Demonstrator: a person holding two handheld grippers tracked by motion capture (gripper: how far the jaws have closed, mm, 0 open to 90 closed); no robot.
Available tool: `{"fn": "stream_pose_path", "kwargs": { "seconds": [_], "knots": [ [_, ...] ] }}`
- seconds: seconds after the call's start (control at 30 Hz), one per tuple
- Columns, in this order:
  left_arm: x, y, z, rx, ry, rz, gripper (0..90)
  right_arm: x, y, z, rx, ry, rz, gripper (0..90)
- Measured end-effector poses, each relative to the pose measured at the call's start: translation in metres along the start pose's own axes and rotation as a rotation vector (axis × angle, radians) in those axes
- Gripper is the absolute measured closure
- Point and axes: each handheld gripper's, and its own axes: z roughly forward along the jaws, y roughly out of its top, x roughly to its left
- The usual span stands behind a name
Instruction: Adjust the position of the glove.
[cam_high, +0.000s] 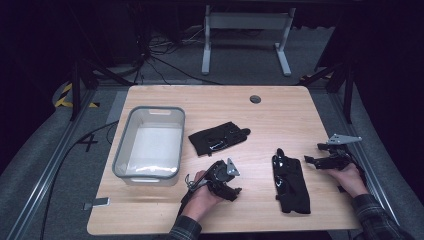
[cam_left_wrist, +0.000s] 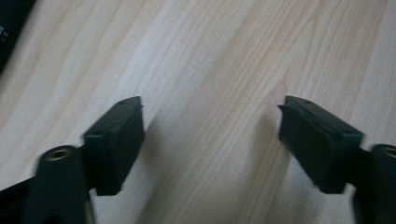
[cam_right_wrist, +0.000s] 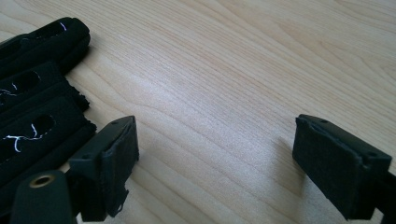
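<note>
Wooden table, dim room | left gripper spread, empty | right gripper spread, empty, just beside near black glove | second glove by clear bin | pinch cuff edge, lift flat | right gripper view: glove's white stitching; high view: bin.

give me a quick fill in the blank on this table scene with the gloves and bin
1. The grey bin holds ____ gloves.
2. The right gripper has its fingers ____ over bare wood, beside a black glove.
3. ____ black gloves lie on the table.
4. The left gripper has ____ between its fingers.

Missing words: no; open; two; nothing
</note>
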Motion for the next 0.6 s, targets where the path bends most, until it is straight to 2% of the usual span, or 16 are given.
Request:
{"fn": "stream_pose_path", "kwargs": {
  "seconds": [0.23, 0.3, 0.33, 0.37, 0.47, 0.5, 0.6],
  "knots": [
    [0.015, 0.017, -0.009, -0.024, 0.008, -0.063, 69.0, 0.000, 0.000, 0.000, 0.000, 0.000, 0.000, 14.9],
    [0.018, 0.020, -0.010, -0.021, 0.007, -0.066, 80.3, 0.000, 0.000, 0.000, 0.000, 0.000, 0.001, 14.9],
    [0.024, 0.025, -0.011, -0.030, 0.002, -0.078, 86.2, 0.000, 0.000, 0.000, 0.000, 0.000, 0.002, 14.9],
    [0.024, 0.025, -0.011, -0.030, 0.002, -0.078, 89.5, 0.000, 0.000, 0.000, 0.000, -0.001, 0.001, 14.9],
    [0.030, 0.031, -0.012, -0.027, 0.016, -0.085, 89.8, 0.000, 0.000, 0.000, 0.000, 0.000, 0.001, 14.9],
    [0.035, 0.034, -0.011, -0.037, 0.014, -0.101, 89.8, 0.000, 0.000, 0.000, 0.000, 0.000, 0.001, 14.9],
    [0.043, 0.042, -0.010, -0.035, 0.043, -0.112, 89.8, 0.000, 0.000, 0.000, 0.000, 0.000, 0.001, 14.9]
  ]
}}
